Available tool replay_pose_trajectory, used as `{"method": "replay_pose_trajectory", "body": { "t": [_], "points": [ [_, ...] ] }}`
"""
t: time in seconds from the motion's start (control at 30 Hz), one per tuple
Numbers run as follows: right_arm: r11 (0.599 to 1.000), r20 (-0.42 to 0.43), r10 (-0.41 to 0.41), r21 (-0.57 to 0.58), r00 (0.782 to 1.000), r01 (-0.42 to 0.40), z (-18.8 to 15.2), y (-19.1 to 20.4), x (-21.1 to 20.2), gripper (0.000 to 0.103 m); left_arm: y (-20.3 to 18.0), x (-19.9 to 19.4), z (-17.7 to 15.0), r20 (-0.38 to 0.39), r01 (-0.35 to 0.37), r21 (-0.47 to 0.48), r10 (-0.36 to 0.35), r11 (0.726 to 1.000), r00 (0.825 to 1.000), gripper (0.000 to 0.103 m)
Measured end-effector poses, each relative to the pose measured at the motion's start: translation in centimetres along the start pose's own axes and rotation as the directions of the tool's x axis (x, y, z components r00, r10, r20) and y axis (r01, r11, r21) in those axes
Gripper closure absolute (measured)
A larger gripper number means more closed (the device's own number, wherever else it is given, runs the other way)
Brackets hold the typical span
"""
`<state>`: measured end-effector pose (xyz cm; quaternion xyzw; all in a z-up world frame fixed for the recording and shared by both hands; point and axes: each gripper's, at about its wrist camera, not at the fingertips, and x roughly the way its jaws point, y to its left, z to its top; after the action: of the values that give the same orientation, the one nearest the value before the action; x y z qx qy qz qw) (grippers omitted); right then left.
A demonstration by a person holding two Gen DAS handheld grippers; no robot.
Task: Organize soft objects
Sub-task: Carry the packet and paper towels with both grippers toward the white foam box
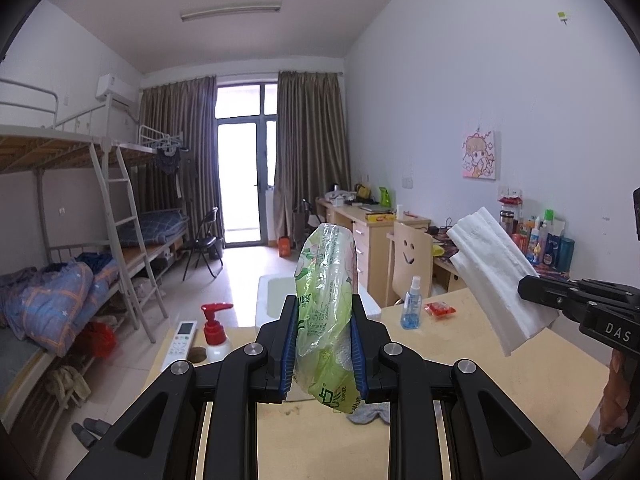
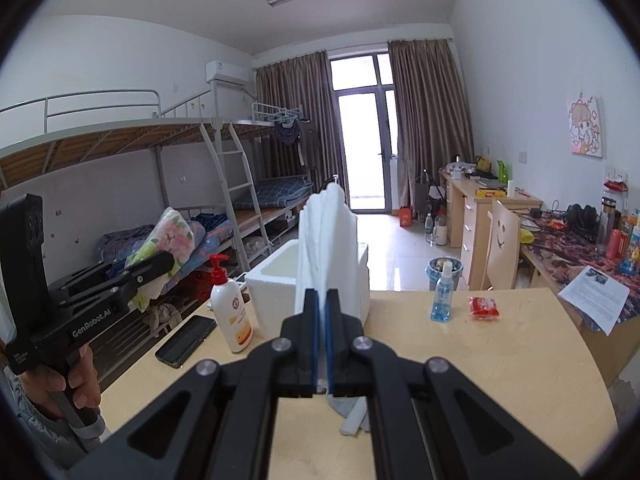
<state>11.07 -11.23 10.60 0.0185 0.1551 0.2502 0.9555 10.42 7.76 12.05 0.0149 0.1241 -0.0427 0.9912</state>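
Observation:
My left gripper (image 1: 324,340) is shut on a green plastic tissue pack (image 1: 326,300) and holds it upright above the table; the pack also shows in the right wrist view (image 2: 170,240). My right gripper (image 2: 322,320) is shut on a stack of white folded tissues (image 2: 326,240), held up above the table; the stack also shows in the left wrist view (image 1: 496,272). A white foam box (image 2: 276,280) stands open on the table just beyond both grippers. A grey cloth (image 1: 370,414) lies on the table under the grippers.
On the wooden table (image 2: 480,360) are a red-pump lotion bottle (image 2: 230,304), a black phone (image 2: 186,340), a blue spray bottle (image 2: 442,294), a red packet (image 2: 484,306) and a white remote (image 1: 180,344). Bunk beds stand left, desks and a chair right.

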Motion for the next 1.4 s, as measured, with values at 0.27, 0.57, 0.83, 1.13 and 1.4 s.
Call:
{"method": "replay_pose_trajectory", "body": {
  "t": [0.27, 0.57, 0.83, 1.13, 1.4],
  "points": [
    [1.000, -0.021, -0.007, 0.009, 1.000, 0.008, 0.3, -0.5, 1.5, 0.098, -0.5, 1.4, 0.1, -0.013, 0.014, 0.015, -0.013, 1.000, 1.000, 0.078],
    [1.000, -0.033, -0.005, 0.009, 0.999, 0.006, 0.8, -1.2, 3.3, 0.098, 0.5, 4.2, 0.7, -0.035, 0.029, 0.004, -0.029, 1.000, 0.999, 0.078],
    [1.000, -0.056, -0.020, 0.012, 0.998, 0.020, 1.2, -1.8, 4.7, 0.098, 0.9, 7.4, 1.5, -0.050, 0.027, 0.003, -0.026, 1.000, 0.998, 0.078],
    [0.999, -0.092, -0.029, 0.023, 0.995, 0.031, 1.2, -3.0, 6.7, 0.098, 1.0, 11.7, 1.7, -0.107, 0.034, 0.001, -0.033, 0.999, 0.994, 0.078],
    [0.998, -0.109, -0.043, 0.032, 0.993, 0.047, 1.2, -3.9, 7.6, 0.098, 0.7, 14.1, 2.1, -0.119, 0.045, 0.003, -0.044, 0.999, 0.992, 0.078]
  ]
}}
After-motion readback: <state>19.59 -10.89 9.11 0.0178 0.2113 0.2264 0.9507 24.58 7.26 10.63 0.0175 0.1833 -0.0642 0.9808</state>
